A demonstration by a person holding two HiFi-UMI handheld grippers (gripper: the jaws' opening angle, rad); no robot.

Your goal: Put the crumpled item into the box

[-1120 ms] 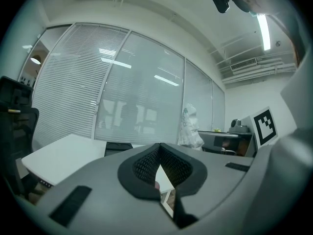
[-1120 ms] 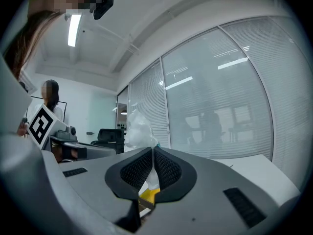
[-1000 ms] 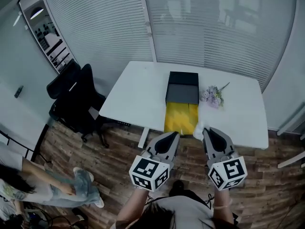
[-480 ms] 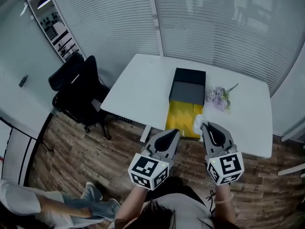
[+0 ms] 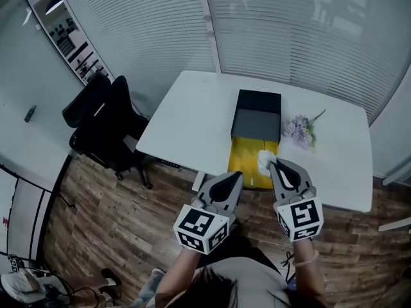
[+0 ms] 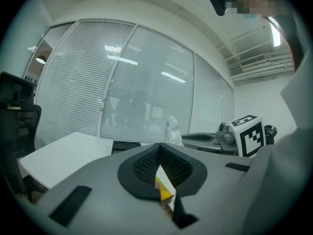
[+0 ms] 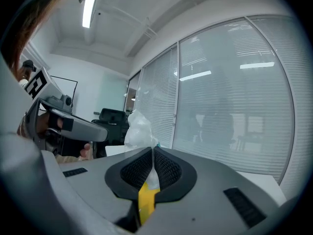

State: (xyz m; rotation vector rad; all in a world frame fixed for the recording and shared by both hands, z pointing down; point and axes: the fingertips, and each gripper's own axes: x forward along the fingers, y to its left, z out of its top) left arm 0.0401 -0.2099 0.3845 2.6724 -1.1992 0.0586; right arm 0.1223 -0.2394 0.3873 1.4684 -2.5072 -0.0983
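Crumpled item point(image 5: 263, 162) – white – is pinched tight in R gripper point(image 5: 275, 164) jaws, seen over yellow part of box point(image 5: 258, 117) on table point(image 5: 186, 120), w/ L gripper point(image 5: 235, 176) closed, empty, at its 9 o'clock.

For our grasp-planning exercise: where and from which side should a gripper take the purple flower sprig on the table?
Probably its bare stem, from above: the flower sprig lies flat on the table, stem pointing away from the box, blossoms easily crushed.
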